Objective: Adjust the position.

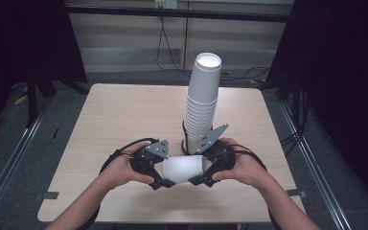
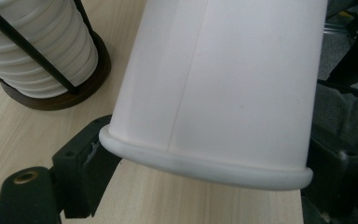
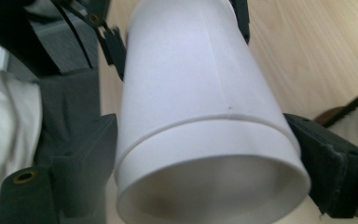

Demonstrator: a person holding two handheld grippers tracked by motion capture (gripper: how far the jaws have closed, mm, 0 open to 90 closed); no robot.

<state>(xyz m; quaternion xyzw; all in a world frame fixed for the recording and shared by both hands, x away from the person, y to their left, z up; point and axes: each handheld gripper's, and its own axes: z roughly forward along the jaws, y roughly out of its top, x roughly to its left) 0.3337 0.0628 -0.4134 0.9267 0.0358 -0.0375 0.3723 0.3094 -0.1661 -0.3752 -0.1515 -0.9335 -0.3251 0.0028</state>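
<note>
A single white paper cup (image 1: 184, 168) lies on its side above the table's front edge, held between both grippers. My left gripper (image 1: 166, 171) is shut on its rolled-rim end; in the left gripper view the cup (image 2: 223, 84) sits between my black jaws, left gripper (image 2: 205, 173). My right gripper (image 1: 200, 170) is shut on the base end, whose recessed bottom of the cup (image 3: 209, 186) faces the camera, right gripper (image 3: 210, 172). Just behind stands a tall stack of upturned white cups (image 1: 202, 103) in a dark round holder (image 2: 74, 95).
The light wooden table (image 1: 124, 115) has open surface to the left, right and behind the stack. Thin black rods of the holder (image 2: 28, 46) run up the stack's side. Black frames and cables lie on the floor beyond the table.
</note>
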